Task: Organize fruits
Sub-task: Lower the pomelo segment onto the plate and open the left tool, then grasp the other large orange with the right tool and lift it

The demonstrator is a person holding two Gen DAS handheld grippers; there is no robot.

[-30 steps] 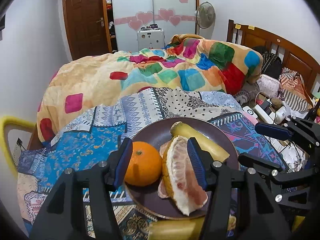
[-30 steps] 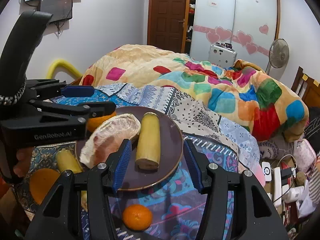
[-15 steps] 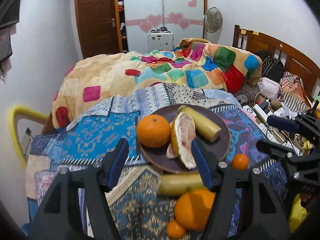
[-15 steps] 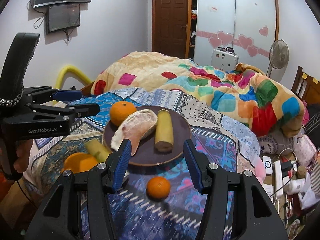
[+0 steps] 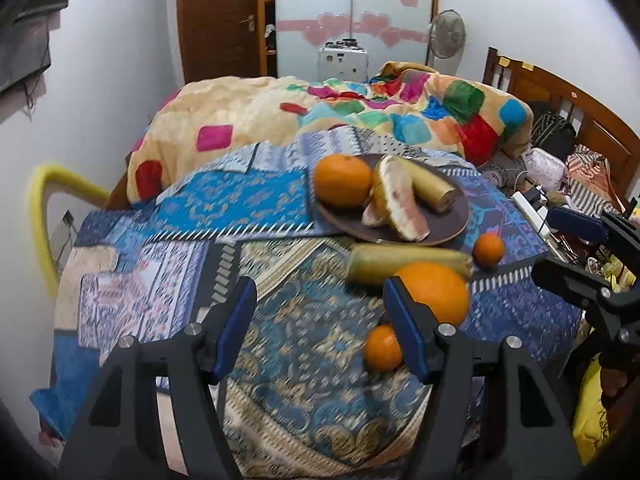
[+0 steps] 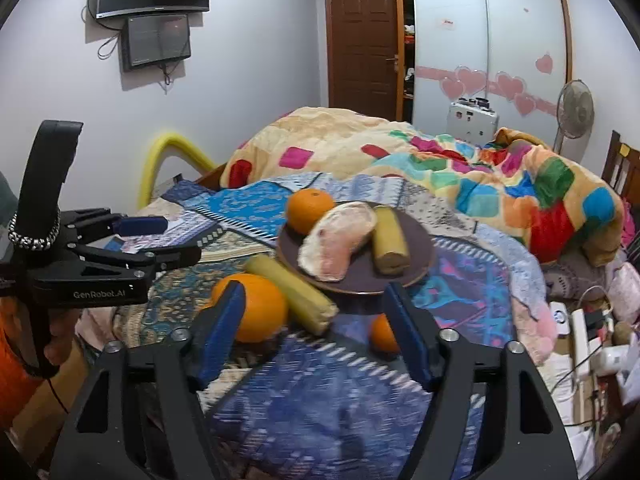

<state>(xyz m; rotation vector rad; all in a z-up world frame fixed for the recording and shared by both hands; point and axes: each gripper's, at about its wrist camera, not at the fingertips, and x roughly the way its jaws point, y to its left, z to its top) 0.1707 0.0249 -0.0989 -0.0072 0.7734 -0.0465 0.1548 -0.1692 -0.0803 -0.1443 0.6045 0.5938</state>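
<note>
Fruits lie on the patterned cloth (image 5: 256, 200) over the bed: on the dark plate (image 6: 420, 248) we see an orange (image 6: 310, 210), a peeled pomelo wedge (image 6: 340, 240) and a banana piece (image 6: 390, 240). Just beside its near rim lie a second banana piece (image 6: 292, 292), a large orange (image 6: 256, 308) and two small oranges (image 5: 382, 348) (image 5: 488, 249). Bare cloth spreads left of the plate. Our left hand-held gripper (image 5: 320, 326) stands wide, empty; the right hand-held gripper (image 6: 312, 328) is opening, nothing between its jaws.
</note>
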